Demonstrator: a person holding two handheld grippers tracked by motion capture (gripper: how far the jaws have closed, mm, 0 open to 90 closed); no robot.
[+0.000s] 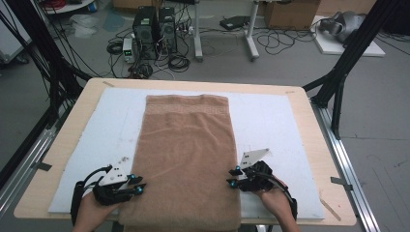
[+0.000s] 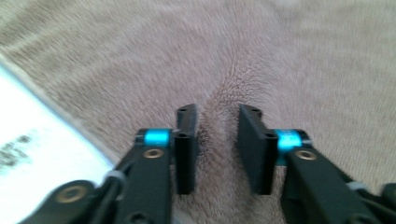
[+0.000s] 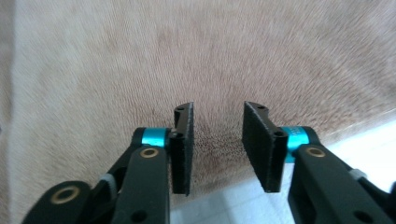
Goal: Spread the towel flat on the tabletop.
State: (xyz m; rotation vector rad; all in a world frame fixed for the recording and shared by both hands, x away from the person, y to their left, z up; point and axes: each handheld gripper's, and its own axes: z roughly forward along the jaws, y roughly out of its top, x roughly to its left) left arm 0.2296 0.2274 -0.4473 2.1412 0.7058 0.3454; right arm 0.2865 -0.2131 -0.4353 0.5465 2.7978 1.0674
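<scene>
Slippage looks likeliest: the brown towel [image 1: 186,159] lies flat down the frame's centre on the white mat [image 1: 270,121], and the left gripper [image 1: 137,185] and right gripper [image 1: 232,178], jaws part-open astride its pile, may pinch unevenly and skew any fold.

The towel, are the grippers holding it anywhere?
No. Both the left gripper and the right gripper are open over the towel near its side edges, gripping nothing.
</scene>
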